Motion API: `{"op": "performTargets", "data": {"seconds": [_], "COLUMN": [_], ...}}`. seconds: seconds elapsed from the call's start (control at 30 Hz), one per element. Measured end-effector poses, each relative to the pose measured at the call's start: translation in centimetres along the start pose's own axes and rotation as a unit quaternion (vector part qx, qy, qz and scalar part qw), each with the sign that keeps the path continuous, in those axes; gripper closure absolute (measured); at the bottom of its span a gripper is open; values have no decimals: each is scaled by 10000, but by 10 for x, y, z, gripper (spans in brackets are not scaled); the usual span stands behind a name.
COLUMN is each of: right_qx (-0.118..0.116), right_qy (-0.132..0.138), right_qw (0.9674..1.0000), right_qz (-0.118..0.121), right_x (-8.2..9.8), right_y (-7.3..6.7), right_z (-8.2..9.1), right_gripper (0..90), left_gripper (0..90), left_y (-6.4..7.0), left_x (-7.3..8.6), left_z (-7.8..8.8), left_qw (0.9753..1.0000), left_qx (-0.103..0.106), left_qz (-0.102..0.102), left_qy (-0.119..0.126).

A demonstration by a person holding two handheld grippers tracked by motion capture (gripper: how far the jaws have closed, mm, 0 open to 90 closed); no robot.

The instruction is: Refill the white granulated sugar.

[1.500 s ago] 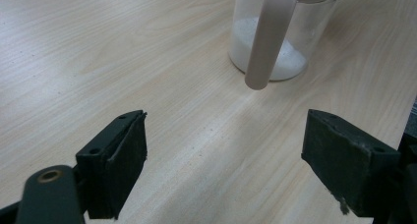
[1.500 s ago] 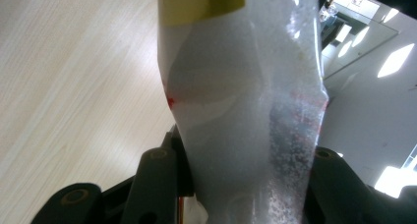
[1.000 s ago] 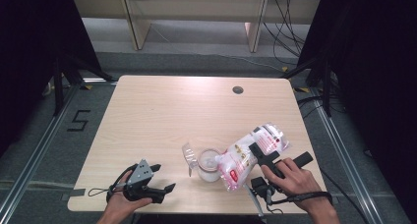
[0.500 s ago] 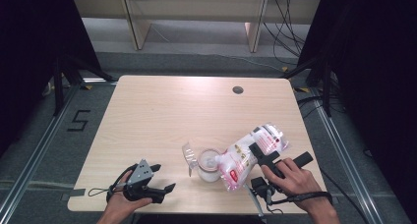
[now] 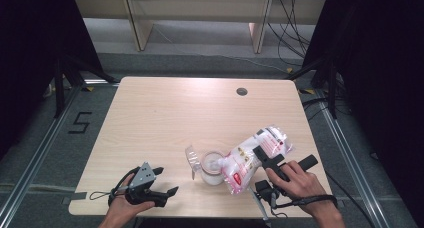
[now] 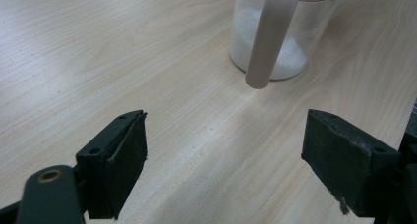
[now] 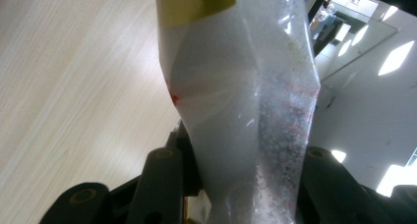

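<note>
A clear plastic bag [image 5: 248, 159] with red print and white grains lies tilted, its lower end over the mouth of a clear jar [image 5: 211, 169]. White powder sits in the bottom of the jar [image 6: 282, 42]. My right gripper [image 5: 261, 156] is shut on the bag [image 7: 236, 86], and its jaws have just been closing a little further on it. The jar's hinged lid [image 5: 192, 159] stands open to the left, and a pale strip [image 6: 268, 37] hangs down its side. At the table's front left my left gripper [image 5: 166, 182] rests open, with nothing between its jaws [image 6: 223, 160].
The light wooden table [image 5: 165, 118] has a round cable hole [image 5: 242, 91] near its far edge. Dark stands and cables flank the table on both sides. The jar stands close to the front edge.
</note>
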State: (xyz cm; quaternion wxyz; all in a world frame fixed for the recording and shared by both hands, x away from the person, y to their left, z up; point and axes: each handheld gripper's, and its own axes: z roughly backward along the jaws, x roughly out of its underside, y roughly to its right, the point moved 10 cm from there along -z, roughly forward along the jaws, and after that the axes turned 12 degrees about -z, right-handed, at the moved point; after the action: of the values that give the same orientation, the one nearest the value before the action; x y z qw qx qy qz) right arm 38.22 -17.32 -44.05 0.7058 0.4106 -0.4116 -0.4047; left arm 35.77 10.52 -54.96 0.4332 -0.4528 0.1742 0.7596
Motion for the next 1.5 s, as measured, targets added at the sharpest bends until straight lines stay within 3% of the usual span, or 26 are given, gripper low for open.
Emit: {"op": "performTargets", "data": {"seconds": [0.27,0.3,0.43,0.47,0.5,0.53,0.6,0.67,0.7,0.77,0.8,0.83,0.9,0.93,0.97,1.0,1.03,1.3,1.33,1.37,1.43,1.5], "right_qx": [-26,-9,-21,14,-26,-26,-24,53,-27,7,27,24,33,34,26,59,0,56,53,21,51,28], "right_qy": [23,64,134,162,85,104,220,316,187,223,278,209,219,254,257,172,160,292,289,216,268,172], "right_qw": [10000,10000,9998,9996,9987,9994,9987,9988,9984,9980,9983,9977,9978,9988,9986,9978,9979,9989,9989,9983,9987,9984], "right_qz": [67,-70,-157,-242,-495,-343,-466,-364,-539,-597,-516,-643,-623,-420,-452,-636,-631,-358,-360,-532,-420,-542], "right_x": [2,1,1,1,4,4,3,3,5,6,5,7,7,5,5,6,6,2,2,4,3,4], "right_y": [0,-1,-1,-2,-5,-3,-3,-1,-4,-4,-2,-4,-4,0,-1,-2,-3,3,3,0,3,1], "right_z": [-1,-2,-3,-4,-3,-3,-4,-6,-5,-6,-6,-5,-5,-4,-4,-3,-2,-2,-2,-1,-1,0], "right_gripper": [687,688,690,691,692,692,693,695,695,696,696,697,697,697,697,697,698,699,699,699,699,700], "left_gripper": [168,168,168,168,168,168,168,168,168,168,168,168,168,168,168,168,168,168,168,168,168,168], "left_y": [0,0,0,0,0,0,0,0,0,0,0,0,1,1,0,0,0,0,0,0,0,0], "left_x": [0,0,0,0,0,0,0,0,0,0,0,0,0,0,0,1,0,0,0,0,0,0], "left_z": [0,0,0,0,0,0,0,0,1,0,0,0,-1,-1,0,0,0,0,0,0,0,0], "left_qw": [10000,10000,10000,10000,10000,10000,10000,10000,10000,10000,10000,10000,10000,10000,10000,10000,10000,10000,10000,10000,10000,10000], "left_qx": [-3,5,6,-3,10,9,10,16,1,14,3,12,37,33,15,-1,11,9,11,12,8,9], "left_qz": [-9,-5,-9,-18,2,5,-7,-9,-15,5,-11,7,0,-4,-6,-16,-4,5,1,-3,-1,-2], "left_qy": [8,22,16,-22,-10,-11,15,-20,-29,-15,-24,-16,31,9,-16,-32,-14,-9,-10,-11,-15,-13]}}
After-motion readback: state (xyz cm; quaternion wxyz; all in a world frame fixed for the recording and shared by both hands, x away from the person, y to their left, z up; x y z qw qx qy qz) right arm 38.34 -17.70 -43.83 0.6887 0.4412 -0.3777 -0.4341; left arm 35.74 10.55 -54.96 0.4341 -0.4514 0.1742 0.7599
